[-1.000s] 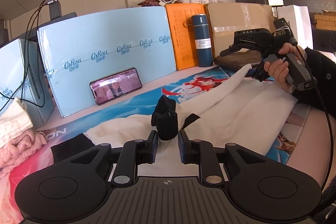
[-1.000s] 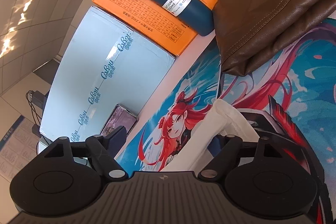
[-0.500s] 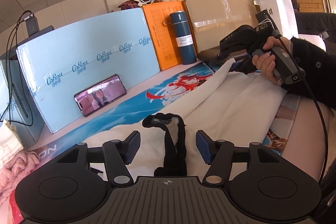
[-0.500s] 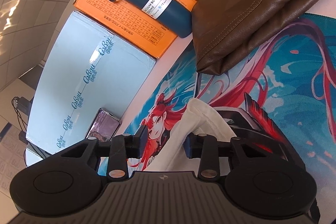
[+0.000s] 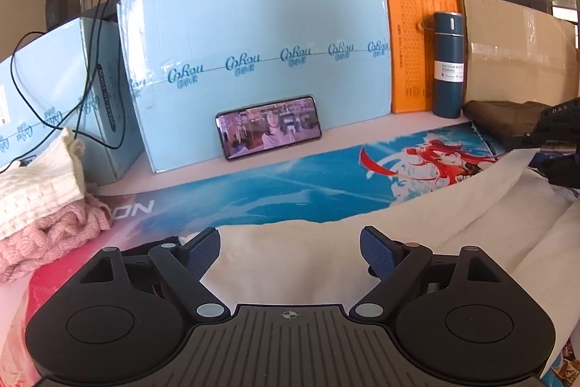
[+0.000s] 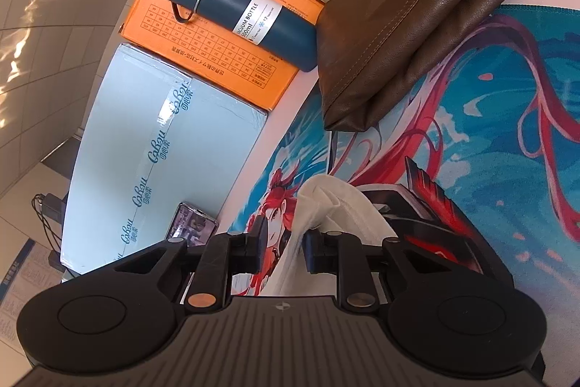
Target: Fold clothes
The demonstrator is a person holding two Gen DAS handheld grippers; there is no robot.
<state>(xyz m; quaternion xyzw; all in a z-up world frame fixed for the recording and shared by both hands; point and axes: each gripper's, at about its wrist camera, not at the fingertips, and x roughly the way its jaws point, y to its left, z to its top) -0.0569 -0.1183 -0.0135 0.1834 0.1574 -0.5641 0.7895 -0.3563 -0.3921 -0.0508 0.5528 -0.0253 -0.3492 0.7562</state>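
Right gripper (image 6: 282, 247) closing around a bunched corner of the white garment (image 5: 326, 263); take a full bite before lifting. Left gripper (image 5: 290, 251) opening, nothing between its fingers, garment spread just beneath. Worktop (image 5: 362, 129) carries a printed mat (image 6: 507, 133); phone (image 5: 269, 126) at 12 o'clock, knit pile (image 5: 43, 205) at 9.

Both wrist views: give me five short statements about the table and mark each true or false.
1. The blue vacuum bottle stands in front of the orange box. True.
2. The phone lies flat on the mat. False: it leans against the light blue box.
3. White garment fabric sits between the right gripper jaws. True.
4. The left gripper clamps a black sleeve. False: its jaws are opening, nothing between them.
5. The brown leather item is pink knitwear. False: the pink knit lies at the left.
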